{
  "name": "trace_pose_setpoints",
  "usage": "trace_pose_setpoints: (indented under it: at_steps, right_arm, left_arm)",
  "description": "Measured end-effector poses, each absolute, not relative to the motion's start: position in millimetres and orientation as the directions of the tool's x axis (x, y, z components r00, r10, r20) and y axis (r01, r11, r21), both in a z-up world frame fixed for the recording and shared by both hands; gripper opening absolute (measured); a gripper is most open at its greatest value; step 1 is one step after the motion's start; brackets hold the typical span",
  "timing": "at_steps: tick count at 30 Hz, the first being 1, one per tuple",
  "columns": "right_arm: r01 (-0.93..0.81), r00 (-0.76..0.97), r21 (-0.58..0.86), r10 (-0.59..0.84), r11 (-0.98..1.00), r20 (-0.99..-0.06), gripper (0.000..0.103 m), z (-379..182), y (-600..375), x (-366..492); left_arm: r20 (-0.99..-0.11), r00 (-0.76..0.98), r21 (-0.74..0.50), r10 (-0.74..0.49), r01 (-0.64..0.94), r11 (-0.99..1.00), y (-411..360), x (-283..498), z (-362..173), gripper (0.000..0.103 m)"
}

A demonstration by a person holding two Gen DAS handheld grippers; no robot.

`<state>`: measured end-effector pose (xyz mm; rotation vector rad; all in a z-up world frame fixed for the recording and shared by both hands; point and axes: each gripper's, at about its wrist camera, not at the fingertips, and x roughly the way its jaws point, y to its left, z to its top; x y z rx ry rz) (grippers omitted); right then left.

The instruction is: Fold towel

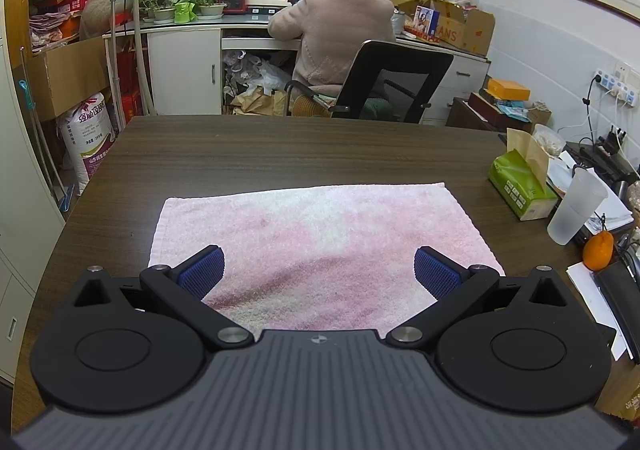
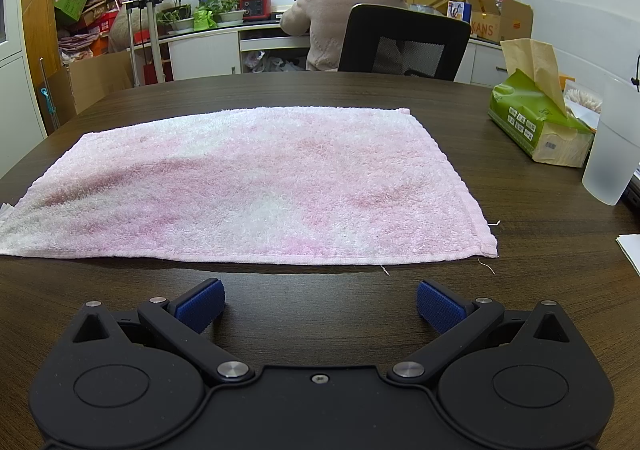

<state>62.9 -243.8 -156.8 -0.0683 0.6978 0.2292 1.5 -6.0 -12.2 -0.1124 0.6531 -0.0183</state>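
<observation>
A pink and white towel lies flat and spread out on the dark wooden table. My left gripper is open and empty, its blue pads above the towel's near part. In the right wrist view the towel lies flat ahead, its near right corner on the table. My right gripper is open and empty, low over bare table just short of the towel's near edge.
A green tissue pack and a frosted plastic cup stand at the table's right. An orange, papers and a black case lie at the right edge. A person in an office chair sits beyond the far edge.
</observation>
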Motion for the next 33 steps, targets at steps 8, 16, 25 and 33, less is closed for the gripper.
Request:
trace_pose_setpoints:
  at_steps: [8, 16, 25, 33]
  right_arm:
    - [-0.232, 0.742, 0.014, 0.186, 0.973, -0.644, 0.103, -156.8, -243.8, 62.9]
    - [-0.232, 0.742, 0.014, 0.186, 0.973, -0.644, 0.103, -156.8, -243.8, 62.9]
    - [-0.232, 0.742, 0.014, 0.186, 0.973, -0.644, 0.103, -156.8, -243.8, 63.0]
    - [-0.232, 0.742, 0.014, 0.186, 0.973, -0.644, 0.103, -157.0, -243.8, 63.1]
  left_arm:
    - [-0.608, 0.792, -0.108, -0.052, -0.018, 0.994, -6.4, 1.7, -11.5, 0.103]
    - [-0.611, 0.790, -0.115, -0.052, -0.024, 0.993, -4.0, 4.5, -9.2, 0.103]
    - [-0.612, 0.790, -0.105, -0.047, -0.022, 0.994, -4.2, 6.5, -10.1, 0.103]
    - [-0.618, 0.785, -0.090, -0.041, -0.019, 0.996, -7.9, 5.7, -11.4, 0.103]
